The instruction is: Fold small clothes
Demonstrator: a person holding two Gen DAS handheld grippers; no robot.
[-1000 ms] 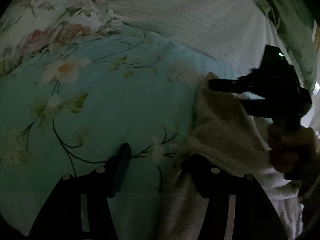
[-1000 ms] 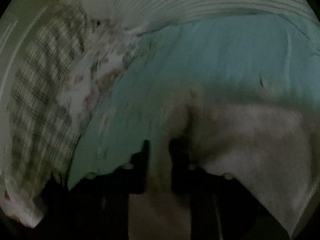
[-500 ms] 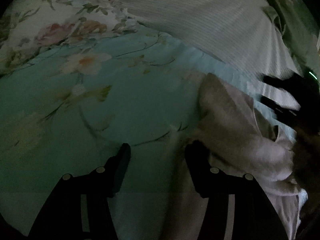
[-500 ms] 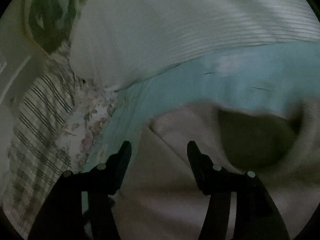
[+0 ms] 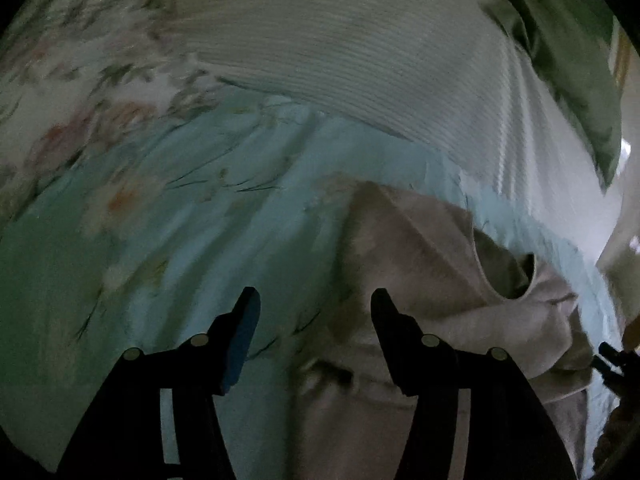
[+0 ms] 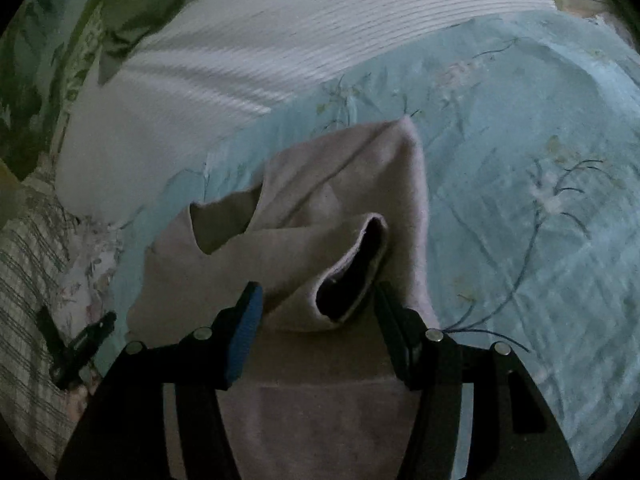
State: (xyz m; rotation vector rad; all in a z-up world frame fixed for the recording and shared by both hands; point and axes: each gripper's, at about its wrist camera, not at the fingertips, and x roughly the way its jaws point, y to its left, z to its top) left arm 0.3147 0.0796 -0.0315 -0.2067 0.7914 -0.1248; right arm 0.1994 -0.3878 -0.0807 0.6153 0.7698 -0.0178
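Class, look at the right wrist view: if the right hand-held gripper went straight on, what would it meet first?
Most likely the beige garment: its open cuff lies just ahead of the right hand-held gripper. Depth is uncertain.

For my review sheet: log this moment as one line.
stage: mid-fold | garment: beige, rumpled on bedspread, sleeve opening up | left gripper: open, empty | right gripper: jaws just opened, straddling sleeve

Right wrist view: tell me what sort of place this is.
Most likely a bedroom, with the work done on a bed. A light blue flowered bedsheet covers the surface, a white ribbed blanket lies across its far side, and a beige garment lies on the sheet.
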